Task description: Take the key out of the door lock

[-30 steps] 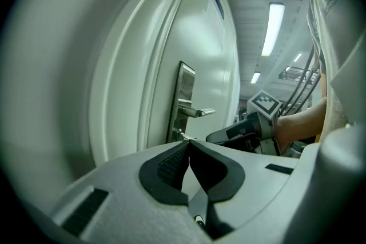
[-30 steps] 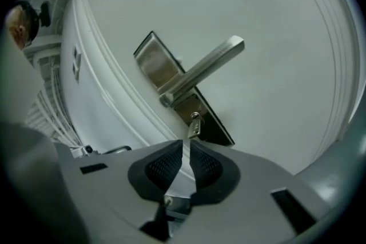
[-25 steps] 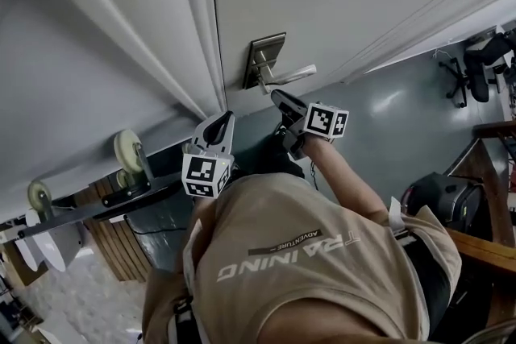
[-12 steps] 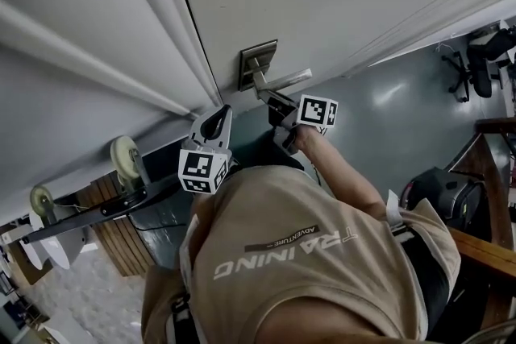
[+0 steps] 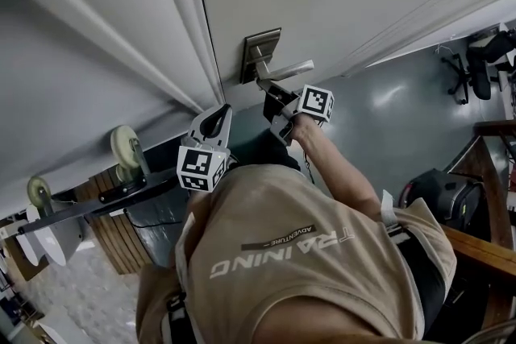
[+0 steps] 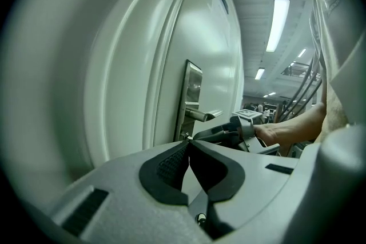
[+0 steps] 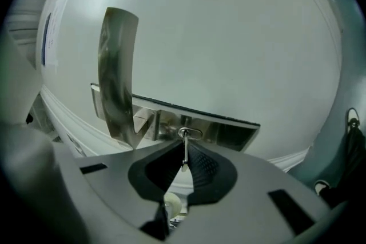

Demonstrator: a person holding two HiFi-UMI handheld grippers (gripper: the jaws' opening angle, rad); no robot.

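**Right gripper** (image 7: 184, 146): My jaws are closed on the key (image 7: 183, 158), with the pads against its flat sides. Only the tips have it. I am raised to the plate (image 7: 227, 132) on the door (image 7: 240, 31).

**Key:** Seated in the lock on the plate and edge-on to my camera, with its outer end between my pads. Not yet withdrawn.

**Handle** (image 7: 117, 86): A lever on the same plate, just beside my jaws. I cannot tell whether it touches them.

**Left gripper** (image 6: 189, 143): Jaws together with nothing between them. It is held lower than the right one, apart from the plate, and idle.

**Step in hand (my judgement):** The grip is made and the pull has not begun.

**Hazards:**
- **Slip:** The hold is shallow, at the tips only. A quick tug could leave the key in the lock and my jaws shut on nothing.
- **Binding:** If I draw at an angle to the keyway, the blade could jam. Forcing it could bend the key.
- **Wrong rotation:** If the key is not turned to its release position, it will not come out however hard I pull. I cannot judge its rotation from here.
- **Handle strike:** The lever is close, so any sideways drift on the way out could knock my jaw against it and loosen the pinch.
- **Drop:** Once free, a thin key held edge-on could pivot between the pads and fall.
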